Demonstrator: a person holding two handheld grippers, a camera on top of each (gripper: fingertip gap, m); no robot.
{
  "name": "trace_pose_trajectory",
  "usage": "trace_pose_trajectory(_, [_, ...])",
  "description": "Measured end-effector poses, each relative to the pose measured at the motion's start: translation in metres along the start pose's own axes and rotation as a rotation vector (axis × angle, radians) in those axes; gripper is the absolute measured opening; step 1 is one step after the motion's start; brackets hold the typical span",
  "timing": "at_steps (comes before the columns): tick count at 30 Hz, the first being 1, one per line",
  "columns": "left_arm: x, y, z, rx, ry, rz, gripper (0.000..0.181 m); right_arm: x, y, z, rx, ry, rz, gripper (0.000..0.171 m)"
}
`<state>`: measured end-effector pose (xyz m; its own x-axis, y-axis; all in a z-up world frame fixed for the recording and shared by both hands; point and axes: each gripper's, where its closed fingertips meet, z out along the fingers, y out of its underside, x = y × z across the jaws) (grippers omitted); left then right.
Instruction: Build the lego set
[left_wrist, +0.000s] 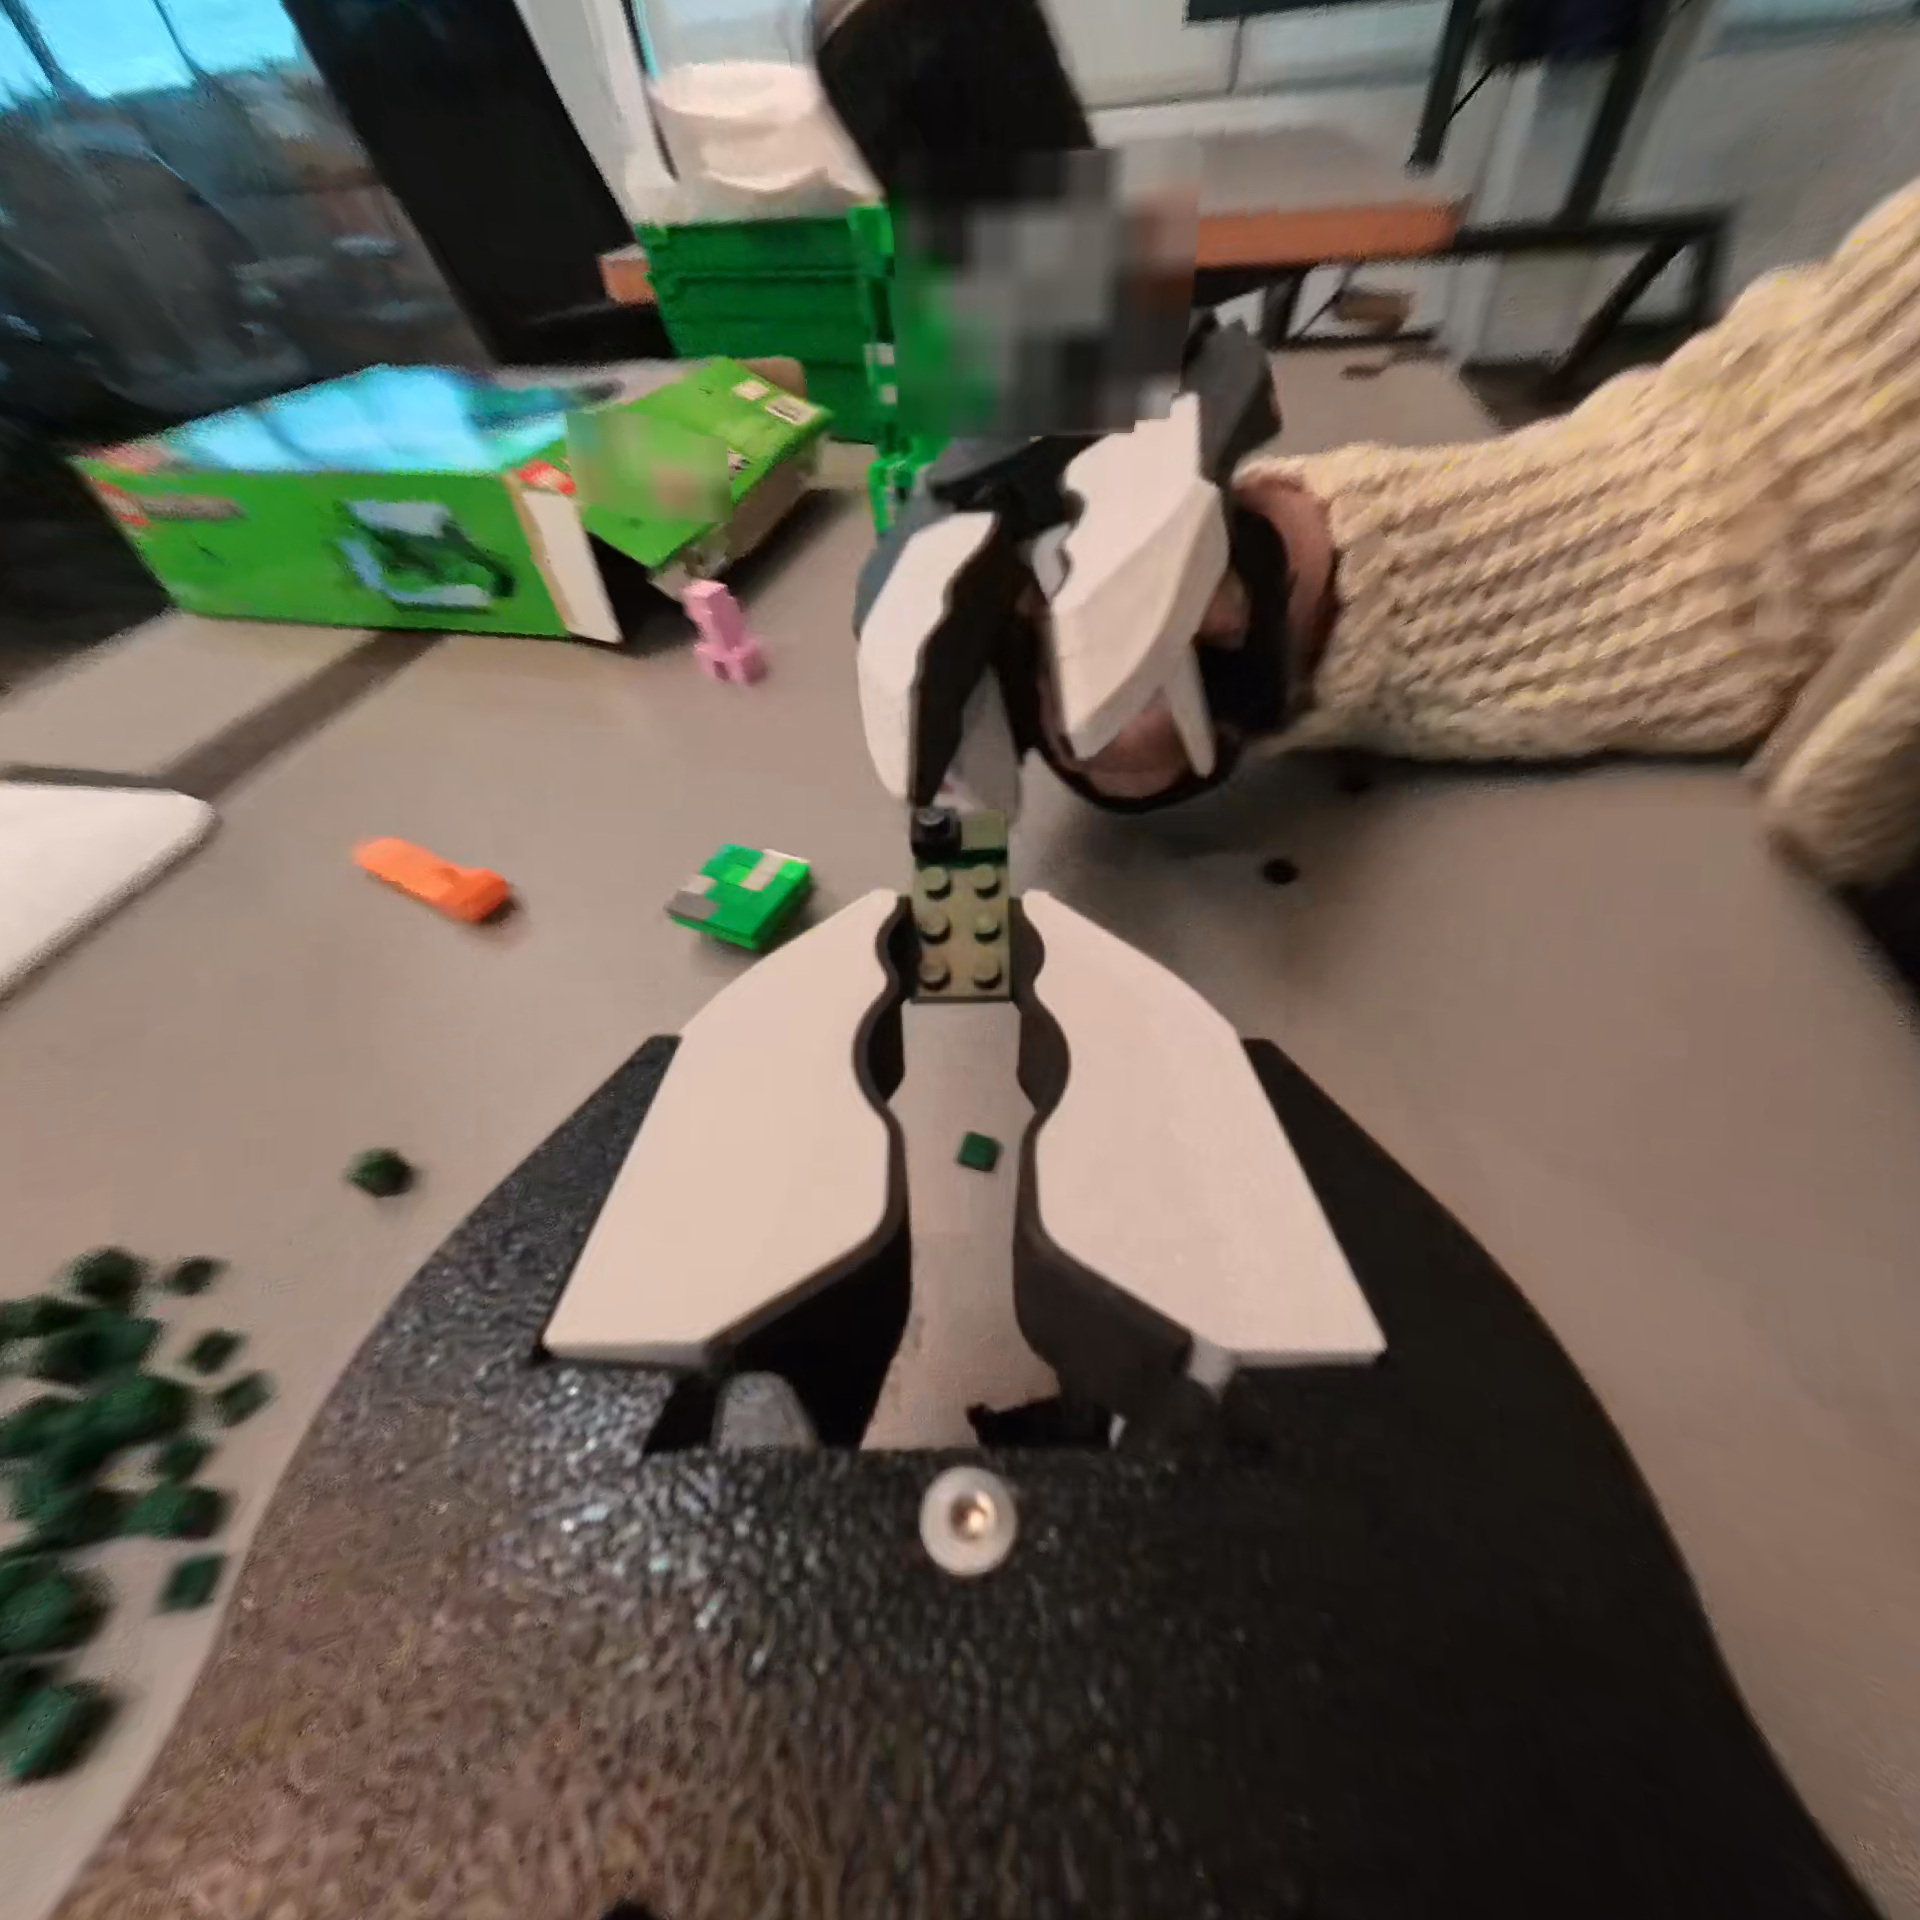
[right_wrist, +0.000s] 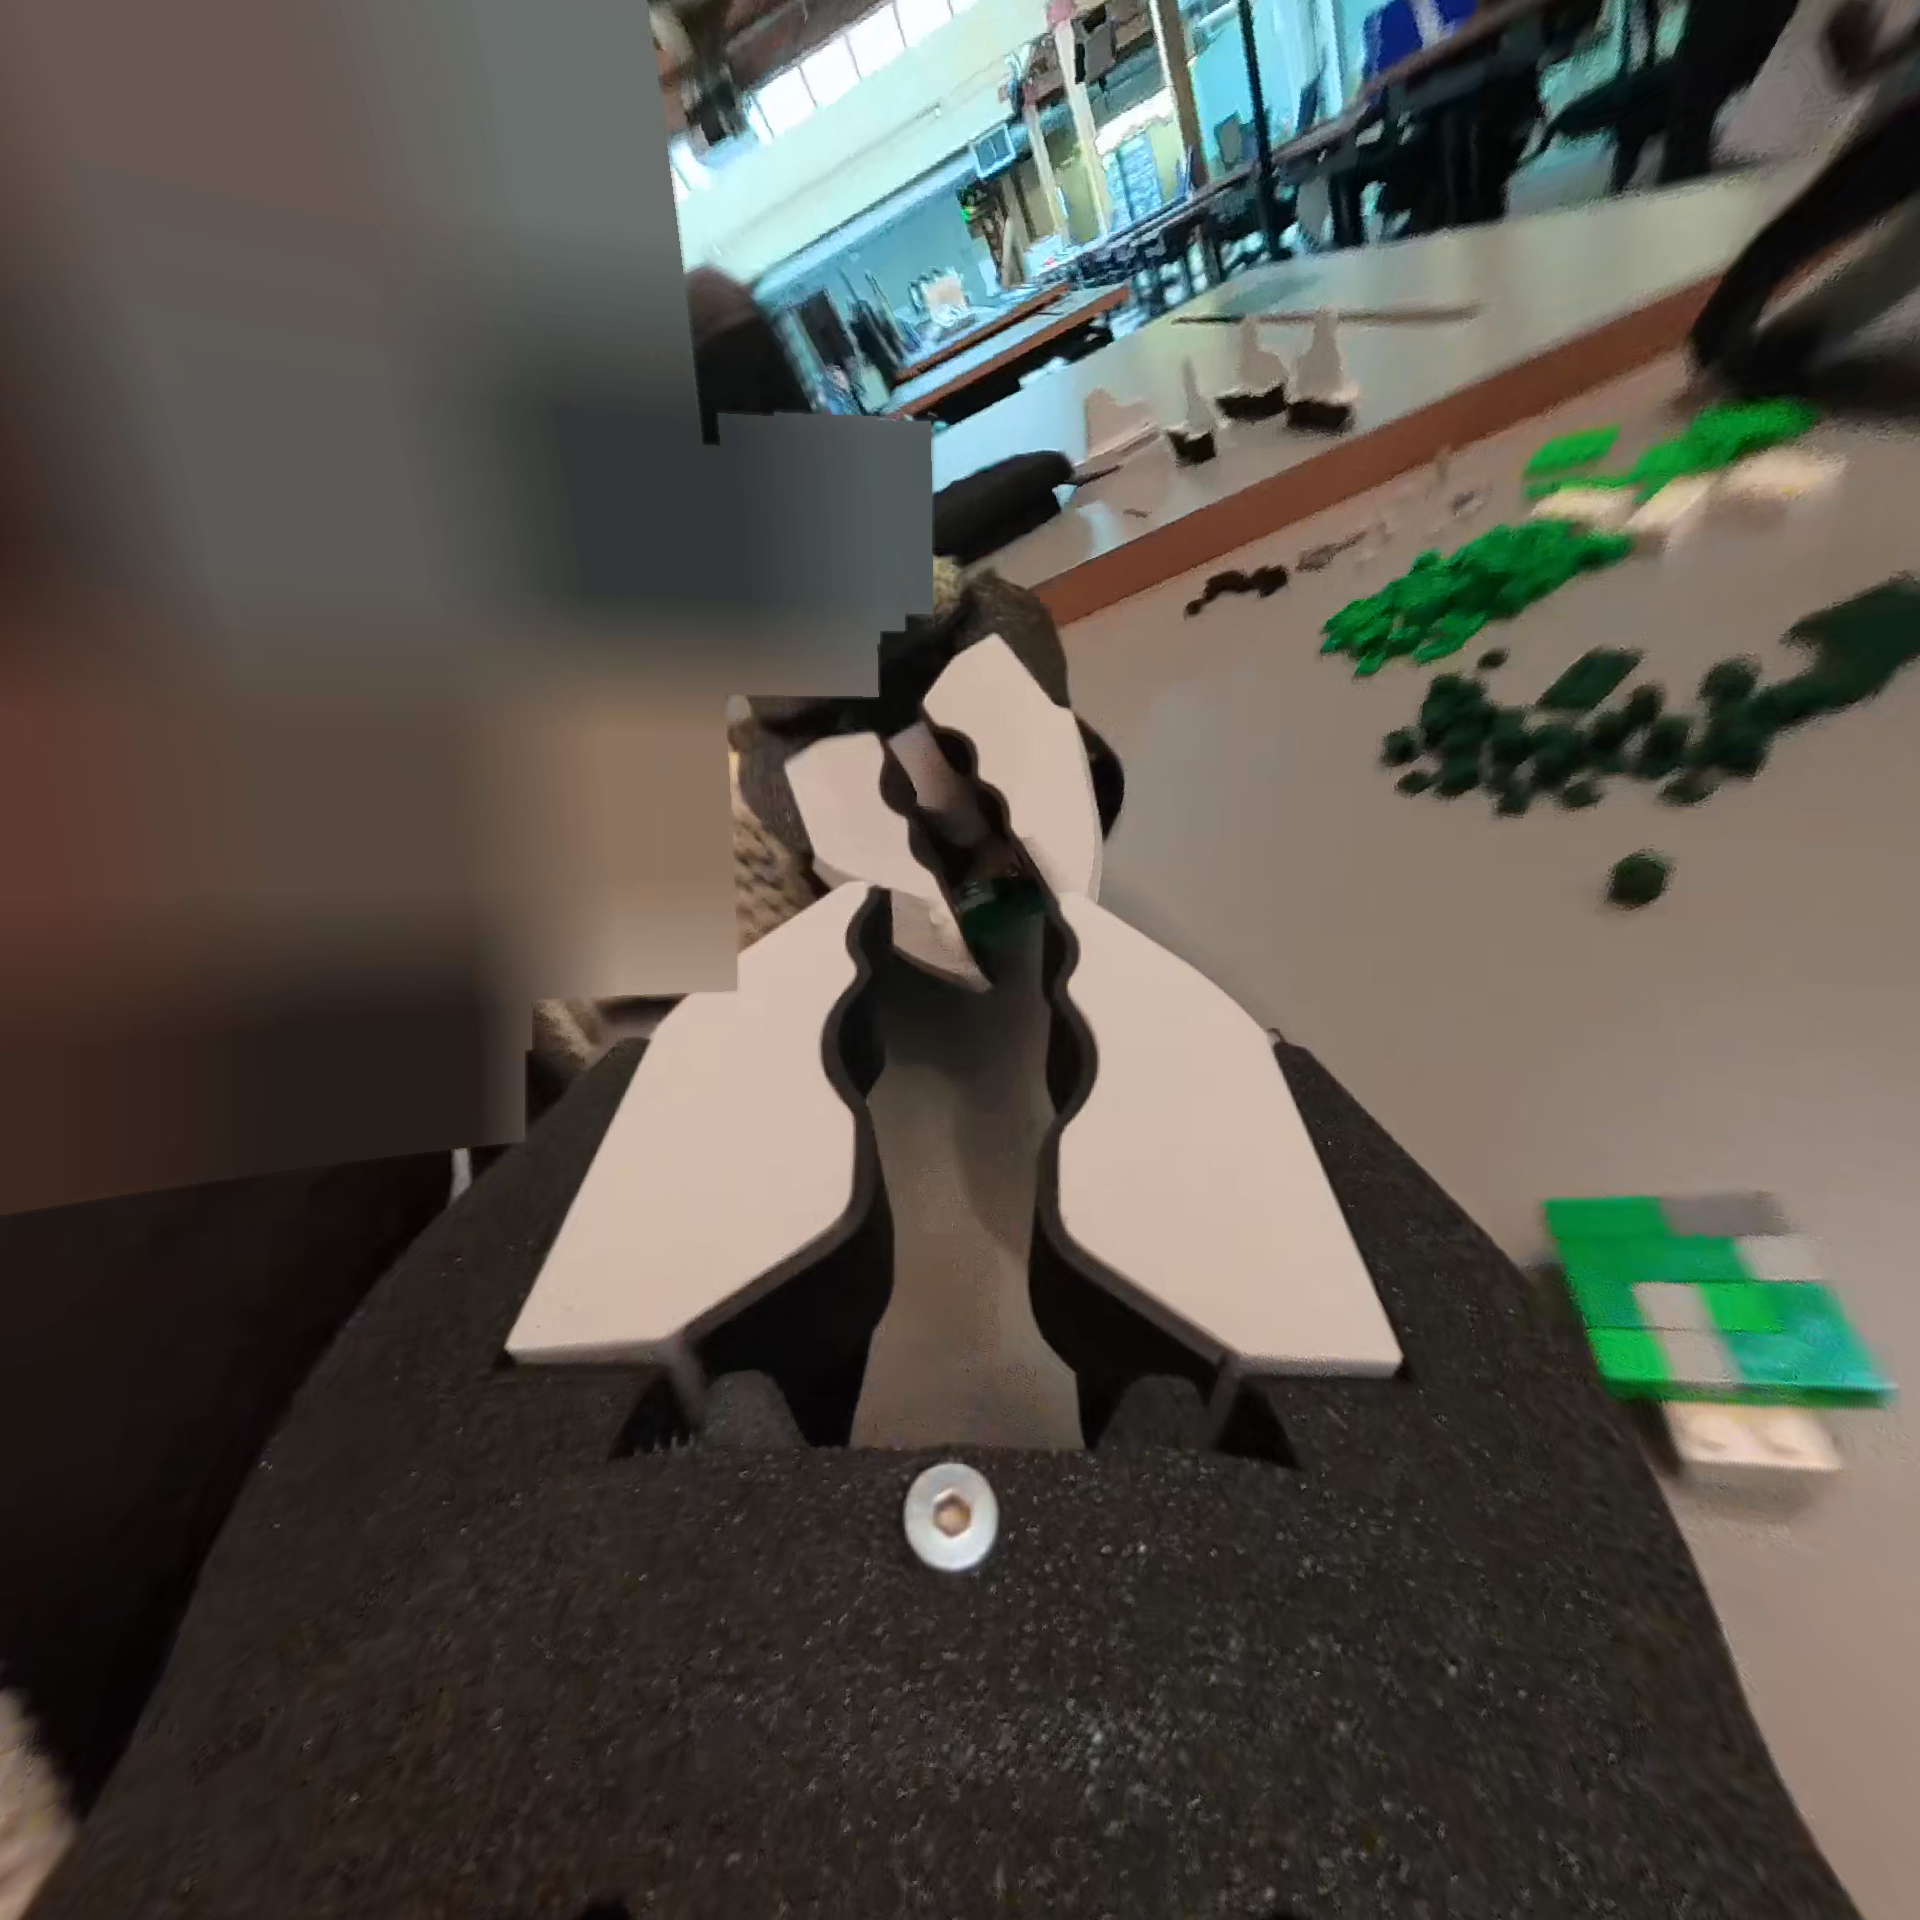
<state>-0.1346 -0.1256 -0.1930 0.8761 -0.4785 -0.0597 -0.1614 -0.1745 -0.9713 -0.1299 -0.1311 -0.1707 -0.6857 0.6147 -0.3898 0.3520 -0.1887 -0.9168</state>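
Far left on the grey worktop (left_wrist: 1351, 1039) lies a scatter of dark green pieces (left_wrist: 94, 1455), then an orange brick separator (left_wrist: 431, 878) and a small green-and-grey build (left_wrist: 743, 894). In the middle, the left tool (left_wrist: 961, 935) is closed narrow on an olive studded plate (left_wrist: 961, 940), held above the worktop. The right tool (left_wrist: 961, 800) meets the plate's far end, tips pinched at a small black stud piece (left_wrist: 935, 828); a cream knitted sleeve (left_wrist: 1558, 592) trails off right.

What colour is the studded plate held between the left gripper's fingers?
Olive green; the plate shows best in the left wrist view, clamped by the left gripper.
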Motion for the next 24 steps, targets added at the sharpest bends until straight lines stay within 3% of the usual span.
trace_pose_trajectory(4, [0.006, -0.003, -0.004, 0.050, 0.189, -0.268, 0.017, -0.007, -0.001, -0.003, -0.047, 0.082, -0.296, 0.029])
trace_pose_trajectory(7, [0.015, -0.002, -0.004, 0.055, 0.301, -0.358, 0.017, -0.006, 0.001, -0.002, -0.096, 0.141, -0.393, 0.023])
trace_pose_trajectory(15, [0.031, -0.016, -0.015, 0.155, 0.549, -0.490, 0.017, -0.024, -0.001, 0.002, -0.118, 0.167, -0.635, 0.031])
trace_pose_trajectory(24, [0.038, -0.016, -0.018, 0.141, 0.636, -0.522, 0.017, -0.027, 0.007, 0.012, -0.224, 0.260, -0.853, 0.029])
